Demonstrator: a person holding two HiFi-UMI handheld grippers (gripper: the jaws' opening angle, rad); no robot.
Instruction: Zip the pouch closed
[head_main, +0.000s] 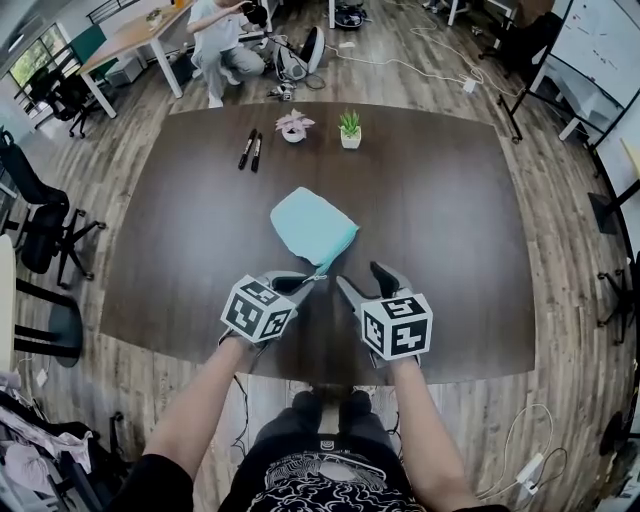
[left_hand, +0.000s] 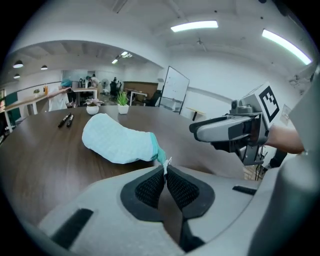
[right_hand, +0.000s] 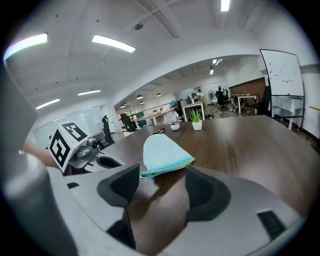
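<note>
Pouch fabric, pale turquoise, is lying on the dark desk directly ahead of both claws, and the pouch is pointing its near corner at them. The left claw is pinching the small pale zipper pull at that corner, its black pads pressing together on it. The right claw is hanging just beside the same corner on the pouch's right. Its jaws are standing wide apart and touching nothing. The teal zipper edge is showing in the gap ahead of them, clear of both pads. The person's two forearms are reaching in from the near side of the pouch.

Beyond the pouch, toward the far rim of the desk, two small potted plants are standing side by side. Two dark pens are lying to their left, well apart from the pouch. Farther beyond the pouch, off the desk, a person is crouching on the wooden floor. Dark office chairs are standing far to the pouch's left.
</note>
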